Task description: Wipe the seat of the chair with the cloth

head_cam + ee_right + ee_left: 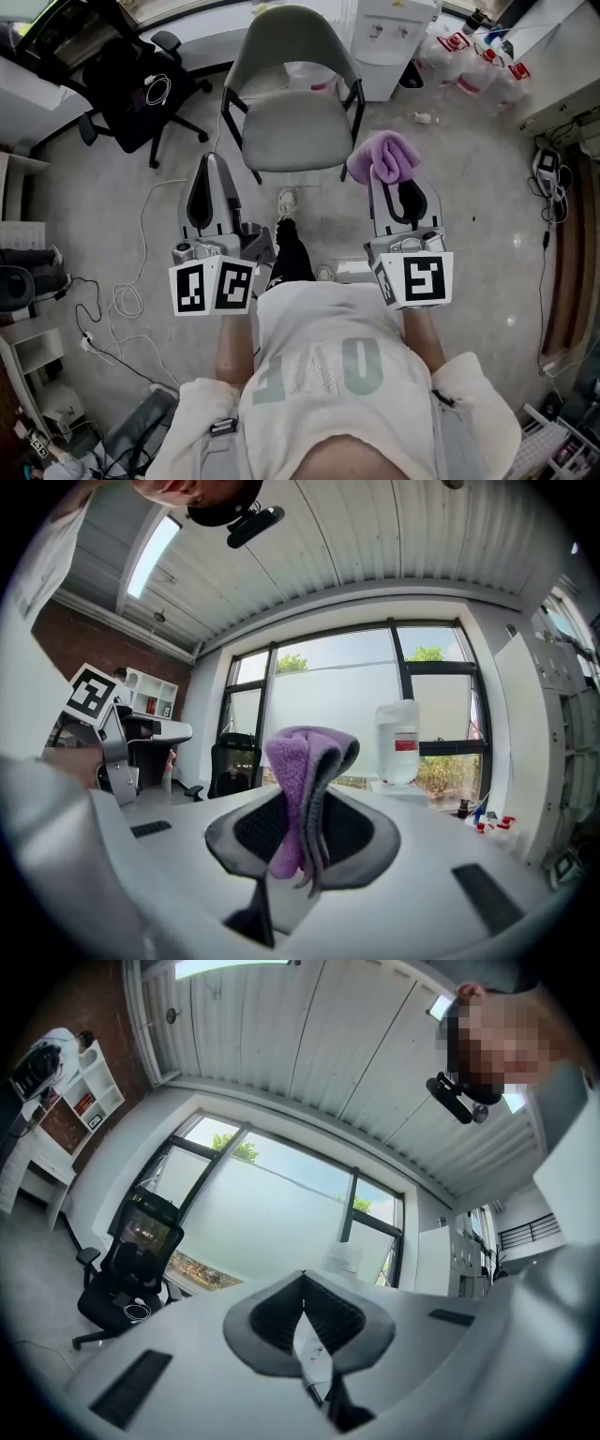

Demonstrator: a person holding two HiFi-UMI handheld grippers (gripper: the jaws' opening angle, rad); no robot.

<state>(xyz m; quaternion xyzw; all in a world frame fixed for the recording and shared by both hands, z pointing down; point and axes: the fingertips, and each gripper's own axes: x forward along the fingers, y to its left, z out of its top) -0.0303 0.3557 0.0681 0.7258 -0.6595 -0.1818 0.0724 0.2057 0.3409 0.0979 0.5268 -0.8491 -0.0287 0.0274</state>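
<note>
A grey-green chair stands in front of me in the head view, its seat [292, 133] bare. My right gripper [384, 176] is shut on a purple cloth [384, 156], which bunches above the jaws just off the seat's front right corner. In the right gripper view the cloth [292, 761] sticks up, pinched between the dark pads of the right gripper [311, 803]. My left gripper [210, 167] hangs left of the seat's front left corner, over the floor. The left gripper [302, 1288] has its jaws closed together with nothing in them and points up at the windows.
A black office chair [141, 84] stands at the back left, with cables [122, 300] trailing on the floor. A white water dispenser [389, 42] and several water jugs [469, 61] are behind the chair to the right. The person's shoe [287, 202] is under the seat's front edge.
</note>
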